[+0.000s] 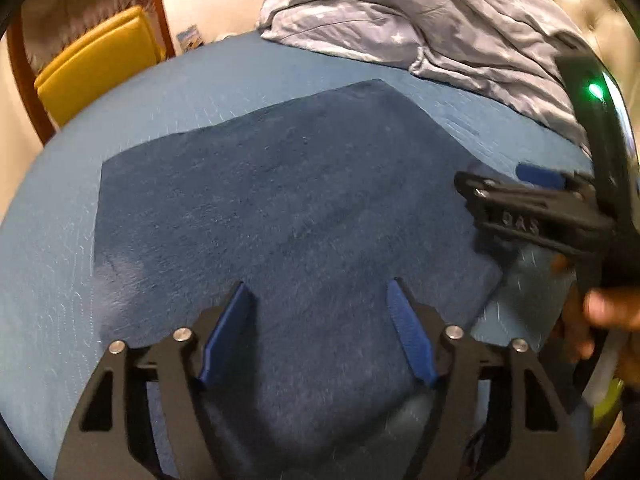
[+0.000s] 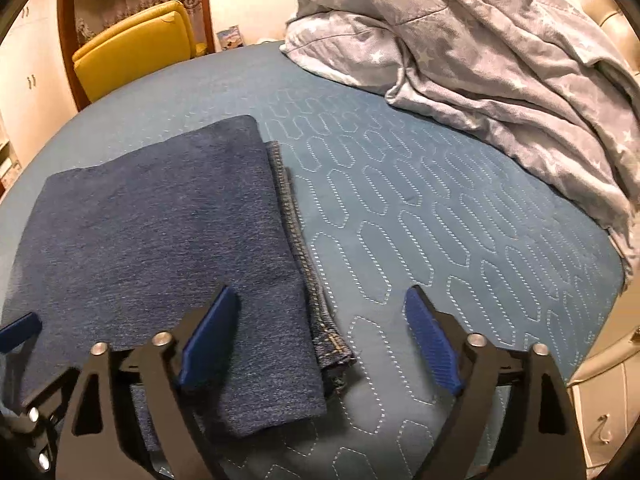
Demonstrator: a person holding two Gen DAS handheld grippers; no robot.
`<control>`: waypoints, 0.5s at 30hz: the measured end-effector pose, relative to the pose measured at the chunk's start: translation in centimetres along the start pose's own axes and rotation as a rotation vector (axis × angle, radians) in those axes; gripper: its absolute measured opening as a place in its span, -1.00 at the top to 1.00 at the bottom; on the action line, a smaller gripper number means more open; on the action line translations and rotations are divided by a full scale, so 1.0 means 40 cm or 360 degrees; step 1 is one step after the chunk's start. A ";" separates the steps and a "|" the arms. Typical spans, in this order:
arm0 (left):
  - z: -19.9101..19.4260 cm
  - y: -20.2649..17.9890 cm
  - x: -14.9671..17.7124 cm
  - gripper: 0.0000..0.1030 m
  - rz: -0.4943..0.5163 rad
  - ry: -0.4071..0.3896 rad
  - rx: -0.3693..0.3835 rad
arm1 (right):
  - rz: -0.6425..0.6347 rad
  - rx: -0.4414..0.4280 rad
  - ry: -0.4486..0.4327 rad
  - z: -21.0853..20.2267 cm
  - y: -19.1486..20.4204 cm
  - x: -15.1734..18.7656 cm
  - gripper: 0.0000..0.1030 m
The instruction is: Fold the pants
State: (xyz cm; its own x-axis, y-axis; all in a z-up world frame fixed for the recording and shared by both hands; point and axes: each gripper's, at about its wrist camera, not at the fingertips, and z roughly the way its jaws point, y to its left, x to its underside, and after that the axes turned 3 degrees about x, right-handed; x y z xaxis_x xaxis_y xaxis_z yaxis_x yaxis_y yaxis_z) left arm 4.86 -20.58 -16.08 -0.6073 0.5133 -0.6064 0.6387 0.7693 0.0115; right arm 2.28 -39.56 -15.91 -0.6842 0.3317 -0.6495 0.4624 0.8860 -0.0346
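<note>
Hovering over the folded pants on the bed, I had both grippers' jaws wide, the right gripper at three o'clock of the left gripper.

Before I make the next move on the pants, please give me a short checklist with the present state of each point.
1. Left hand-held gripper open, empty: ok.
2. Right hand-held gripper open, empty: ok.
3. Pants folded flat on the bedspread: ok.
4. Edges aligned: not ok, a stitched hem sticks out on the right.
5. Crumpled duvet apart from the pants: ok.
6. Fold finished: cannot tell.
</note>
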 end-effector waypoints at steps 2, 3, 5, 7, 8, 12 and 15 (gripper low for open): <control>-0.004 0.017 0.000 -0.33 -0.0057 0.0014 0.0037 | -0.0007 0.0010 0.0008 -0.003 0.000 -0.003 -0.70; -0.005 0.026 0.003 -0.35 -0.0086 0.0021 0.0050 | -0.0016 0.0022 0.0009 -0.006 0.001 -0.006 -0.71; 0.000 0.028 0.007 -0.48 -0.0070 0.0043 0.0042 | -0.0043 0.0063 0.0012 -0.017 0.011 -0.011 -0.71; -0.003 0.034 0.009 -0.61 -0.0101 0.0040 0.0054 | -0.0034 0.0092 0.0008 -0.032 0.016 -0.017 -0.71; -0.005 0.038 0.011 -0.65 -0.0122 0.0041 0.0075 | -0.0010 0.0100 -0.0013 -0.048 0.017 -0.021 -0.71; -0.021 0.036 0.010 -0.90 -0.0153 0.0006 0.0082 | 0.0034 0.0116 -0.0160 -0.120 0.034 -0.041 -0.72; -0.048 0.056 0.017 -0.96 -0.0236 -0.0117 0.0178 | 0.0034 -0.0047 -0.0196 -0.151 0.056 -0.065 -0.73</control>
State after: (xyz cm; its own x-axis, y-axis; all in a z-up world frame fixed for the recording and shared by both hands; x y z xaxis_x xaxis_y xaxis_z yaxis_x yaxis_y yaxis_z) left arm 4.97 -17.77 -14.96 -0.6652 0.3649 -0.6514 0.5956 0.7855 -0.1682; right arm 1.68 -36.48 -9.73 -0.5990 0.3102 -0.7383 0.4582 0.8888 0.0017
